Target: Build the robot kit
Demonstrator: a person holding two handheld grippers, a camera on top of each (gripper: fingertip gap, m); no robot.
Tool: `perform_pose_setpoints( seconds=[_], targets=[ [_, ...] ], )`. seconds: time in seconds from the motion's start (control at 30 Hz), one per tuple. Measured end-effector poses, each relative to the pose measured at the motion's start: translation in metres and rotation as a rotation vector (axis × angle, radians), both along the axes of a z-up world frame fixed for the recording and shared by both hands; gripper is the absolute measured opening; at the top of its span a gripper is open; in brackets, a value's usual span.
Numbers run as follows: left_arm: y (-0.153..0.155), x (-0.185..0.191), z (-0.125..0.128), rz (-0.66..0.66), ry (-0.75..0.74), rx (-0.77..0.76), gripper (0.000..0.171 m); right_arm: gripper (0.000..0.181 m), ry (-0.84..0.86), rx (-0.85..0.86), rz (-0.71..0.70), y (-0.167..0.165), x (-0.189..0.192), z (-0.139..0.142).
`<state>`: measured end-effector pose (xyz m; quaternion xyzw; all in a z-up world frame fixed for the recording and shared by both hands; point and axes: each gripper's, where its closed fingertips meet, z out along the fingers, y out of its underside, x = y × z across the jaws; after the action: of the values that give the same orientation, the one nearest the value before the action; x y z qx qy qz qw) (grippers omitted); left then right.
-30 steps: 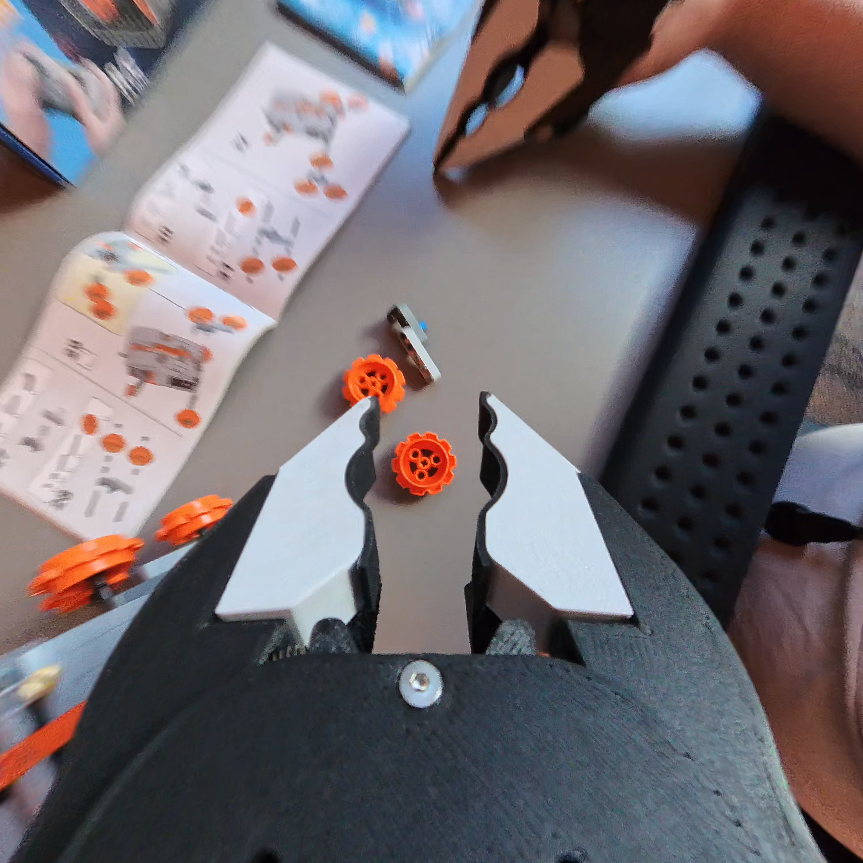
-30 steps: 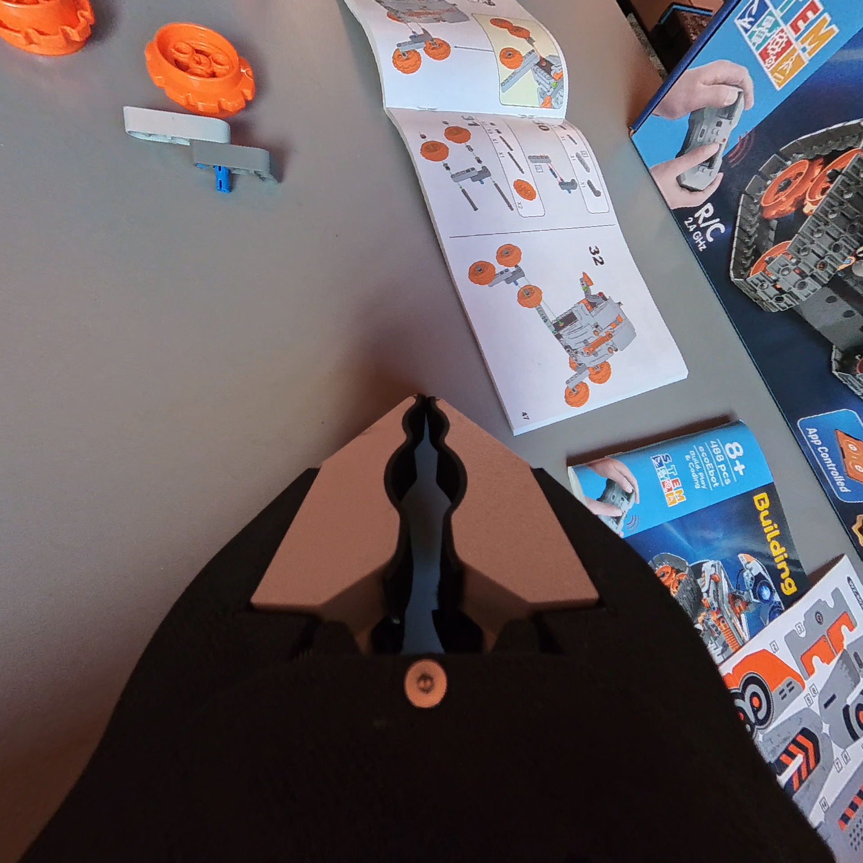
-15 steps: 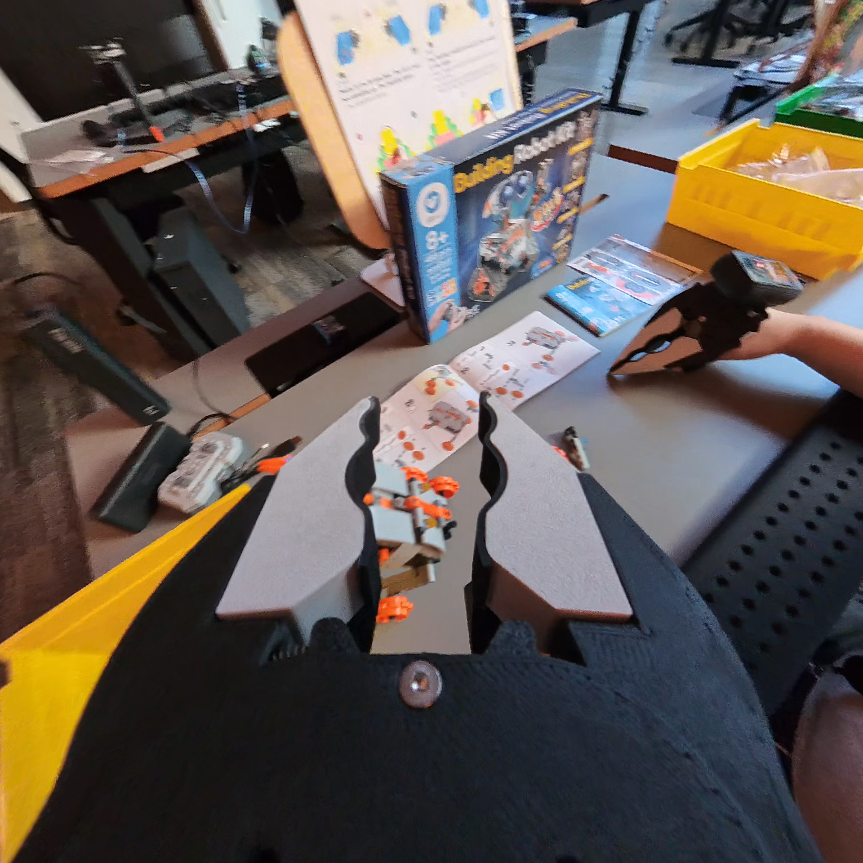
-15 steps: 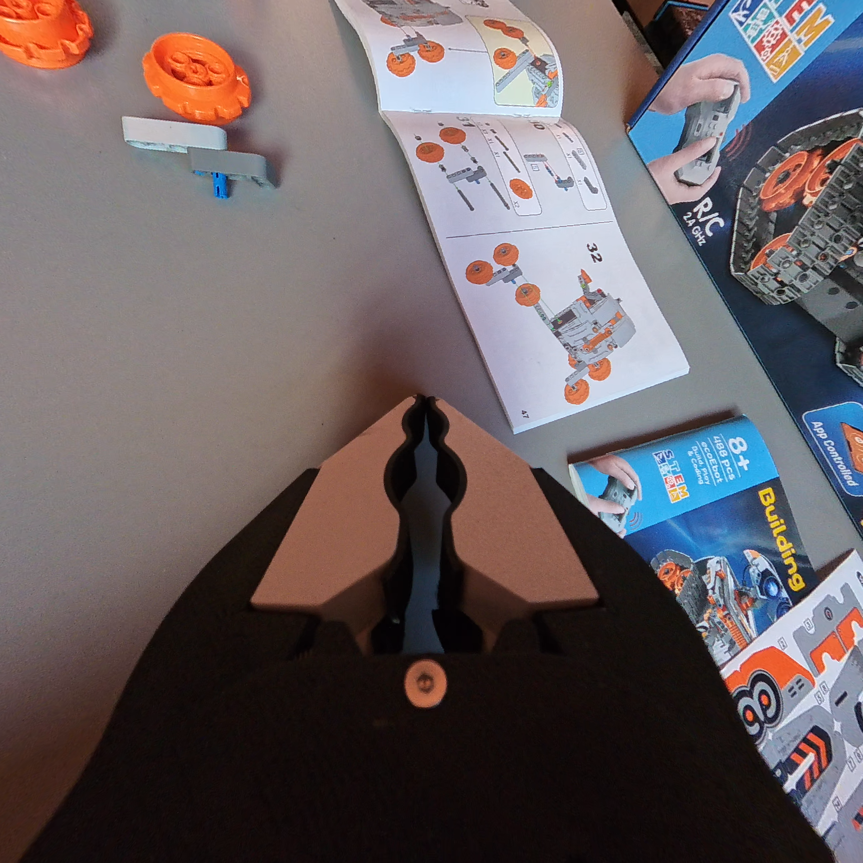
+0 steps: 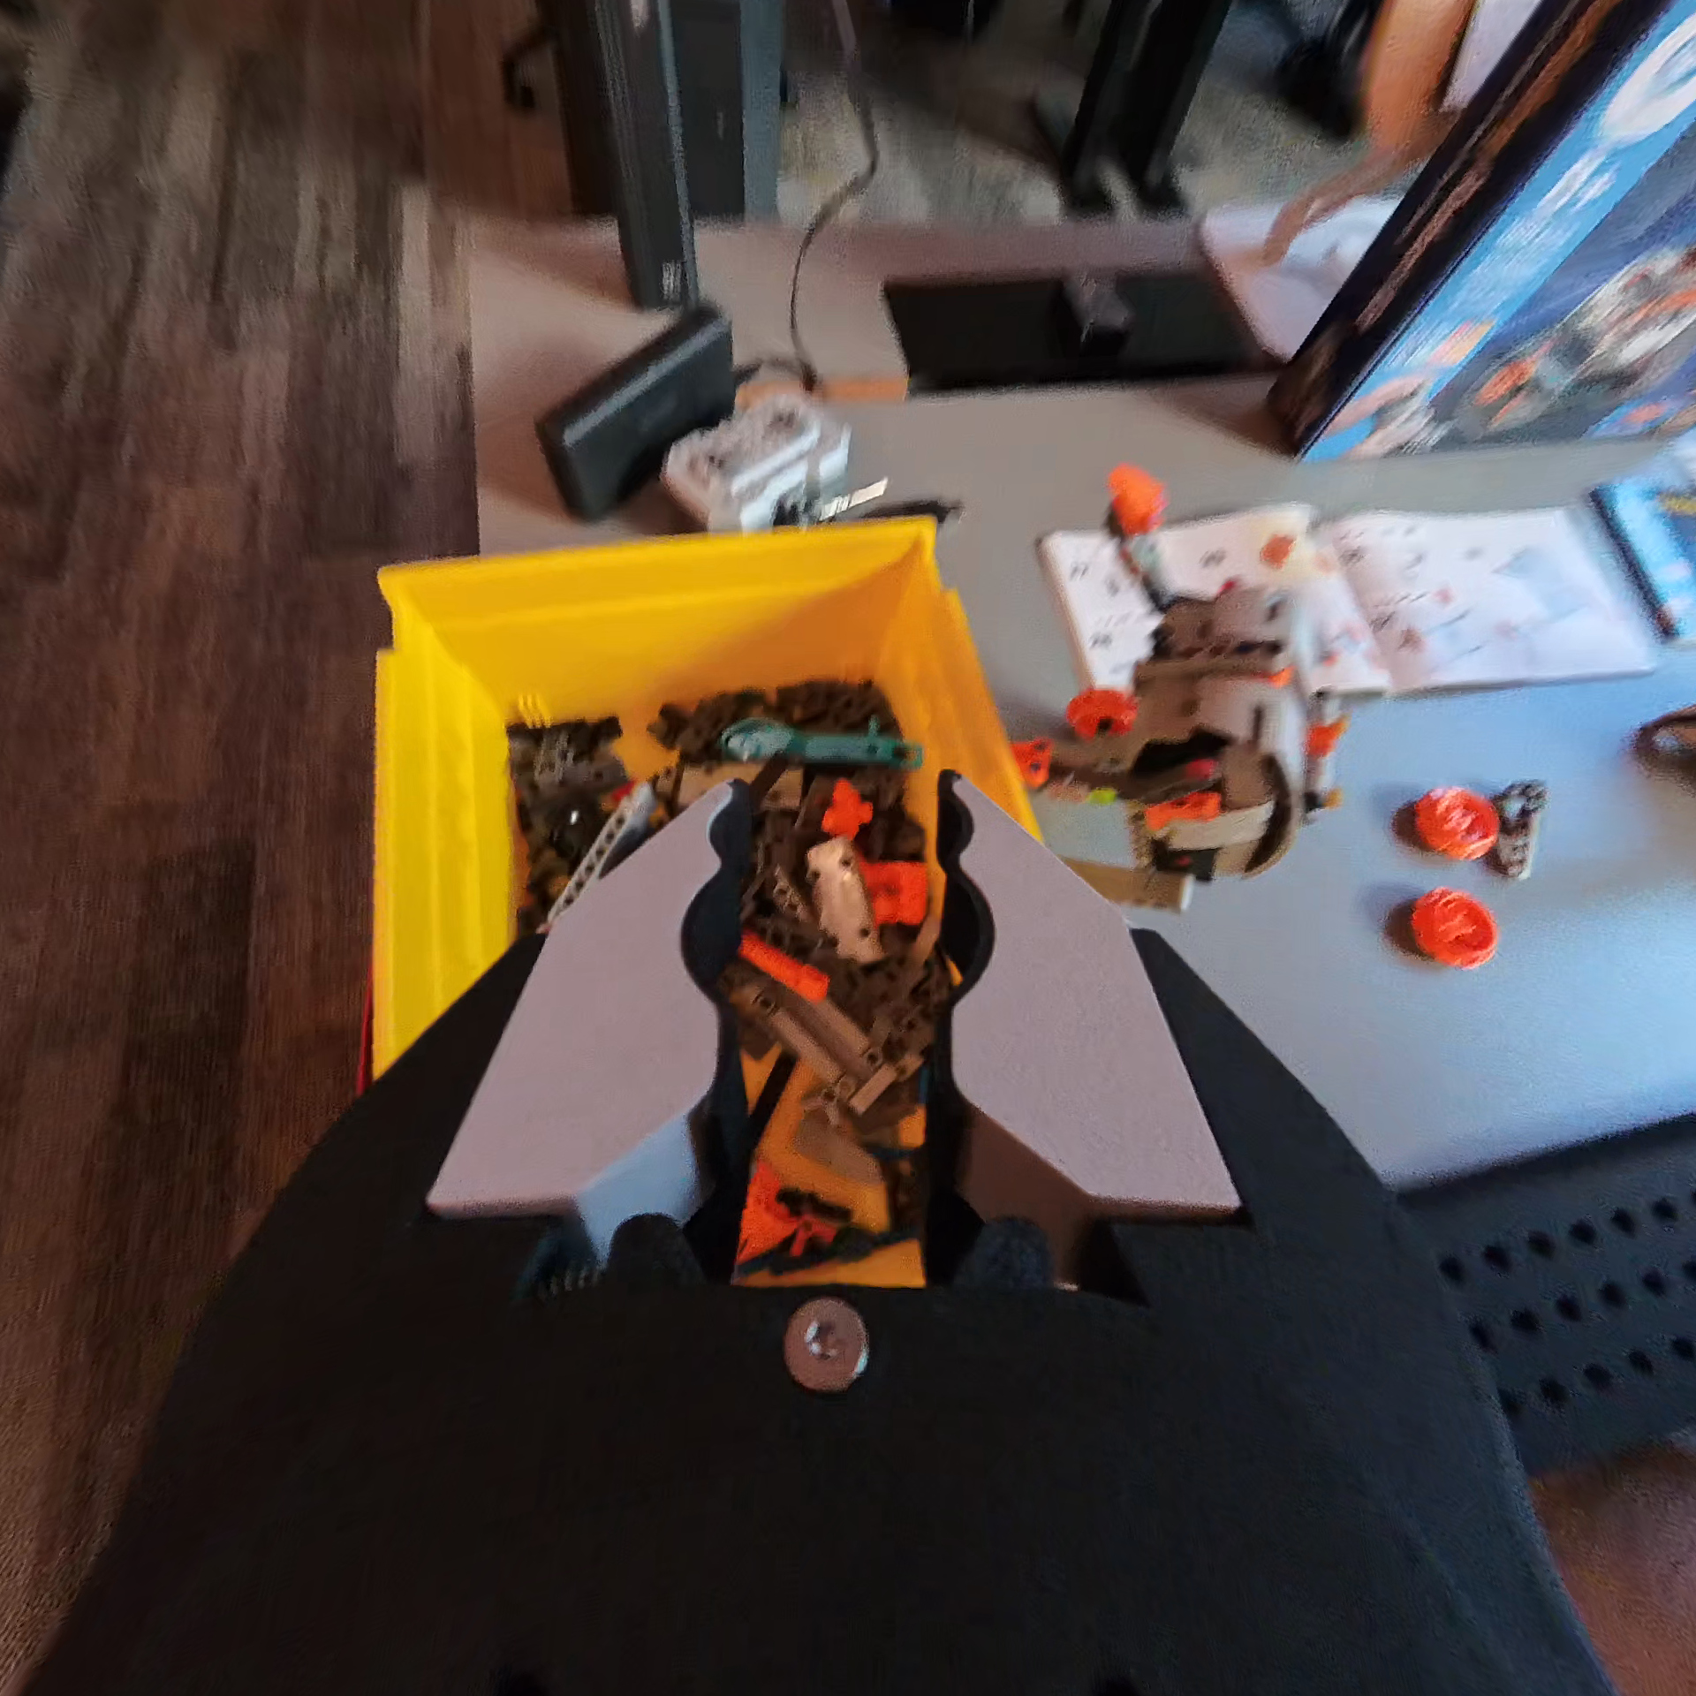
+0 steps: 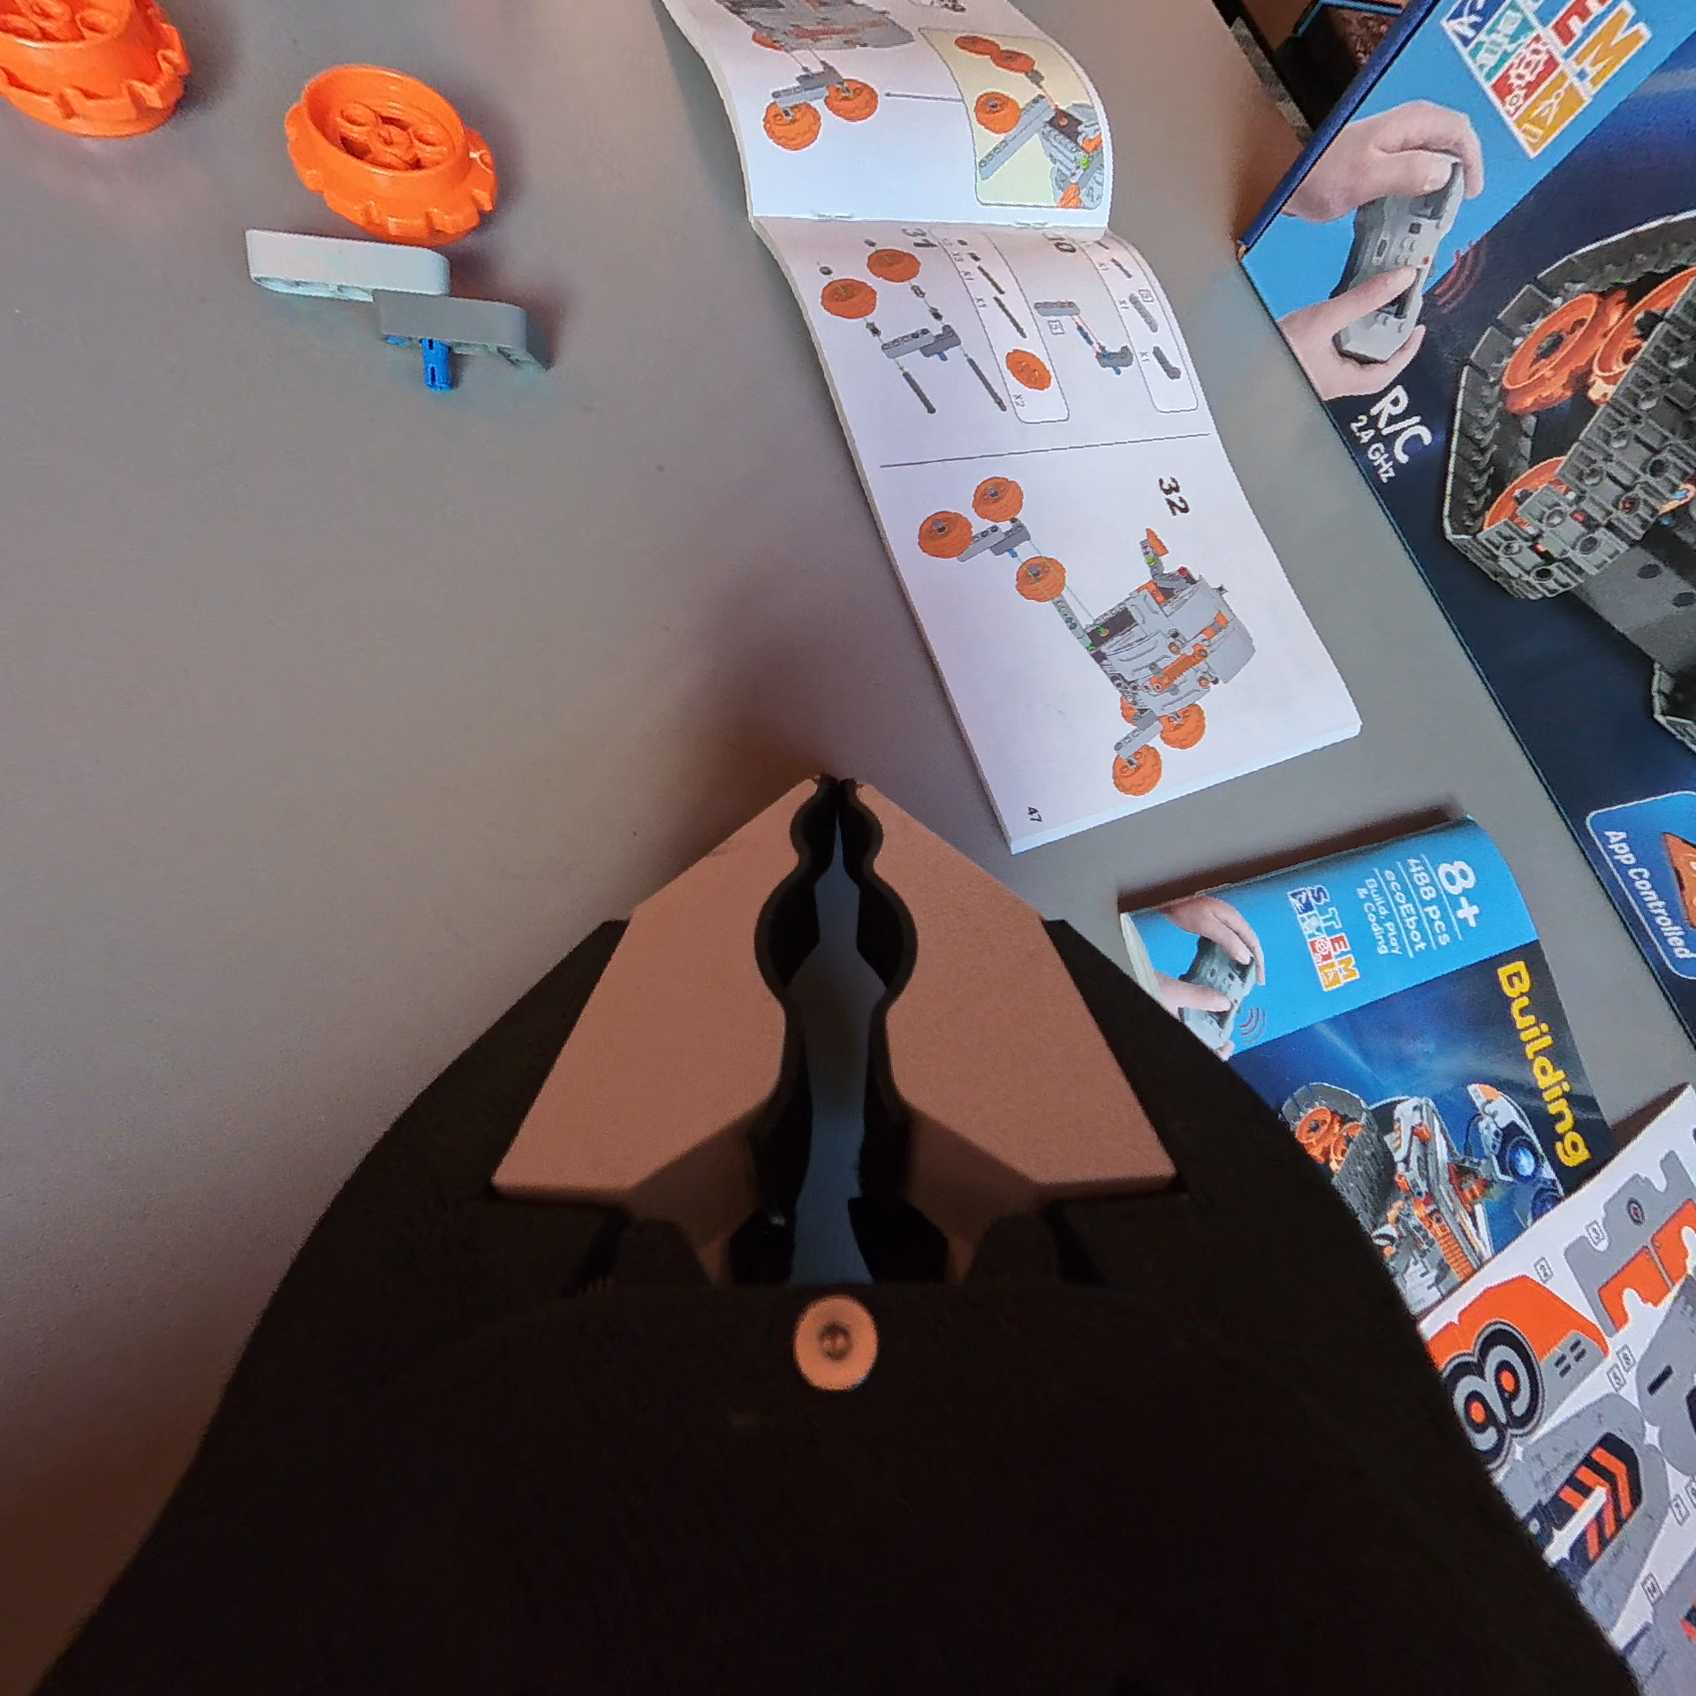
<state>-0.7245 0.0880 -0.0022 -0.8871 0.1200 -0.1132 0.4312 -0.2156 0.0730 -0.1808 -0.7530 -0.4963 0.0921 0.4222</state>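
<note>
My left gripper [image 5: 840, 794] is open and empty, held above a yellow bin [image 5: 440, 808] full of dark, grey and orange building pieces [image 5: 844, 899]. To its right on the grey table stand a half-built grey and orange vehicle model [image 5: 1202, 771] and two loose orange wheels [image 5: 1455, 927]. My right gripper [image 6: 837, 783] is shut and empty, low over the bare table. Ahead of it to the left lie two orange wheels [image 6: 390, 156] and two joined grey beams with a blue pin [image 6: 431, 317]. The open instruction booklet [image 6: 1037, 440] lies to its right.
A large blue product box [image 6: 1560, 413], a small blue booklet [image 6: 1377, 1037] and a sticker sheet [image 6: 1597, 1377] lie at the right. In the left wrist view a black perforated mat [image 5: 1578, 1285] borders the table's near edge, and wooden floor [image 5: 184, 734] lies to the left. About 55 cm separates my left fingertips from my right.
My left gripper has swung left, away from the orange wheels and over the yellow bin, still open. My right gripper has barely moved and stays shut.
</note>
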Motion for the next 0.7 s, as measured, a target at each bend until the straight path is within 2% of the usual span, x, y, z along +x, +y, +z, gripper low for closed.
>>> perform_pose_setpoints(
  seconds=[0.23, 0.3, 0.5, 0.7],
  targets=[
    [0.019, -0.017, -0.083, -0.081, 0.072, -0.268, 0.031, 0.000, 0.005, -0.005, -0.018, 0.001, 0.000, 0.000],
    [0.029, -0.018, -0.094, -0.112, 0.087, -0.276, 0.032, 0.000, 0.018, -0.011, -0.030, 0.001, 0.001, 0.000],
    [0.065, -0.022, -0.129, -0.260, 0.324, -0.250, 0.039, 0.001, 0.033, -0.032, -0.051, 0.003, 0.003, 0.000],
    [0.089, -0.010, -0.153, -0.338, 0.291, -0.289, 0.044, 0.002, 0.042, -0.045, -0.060, 0.004, 0.004, 0.000]
  ],
)
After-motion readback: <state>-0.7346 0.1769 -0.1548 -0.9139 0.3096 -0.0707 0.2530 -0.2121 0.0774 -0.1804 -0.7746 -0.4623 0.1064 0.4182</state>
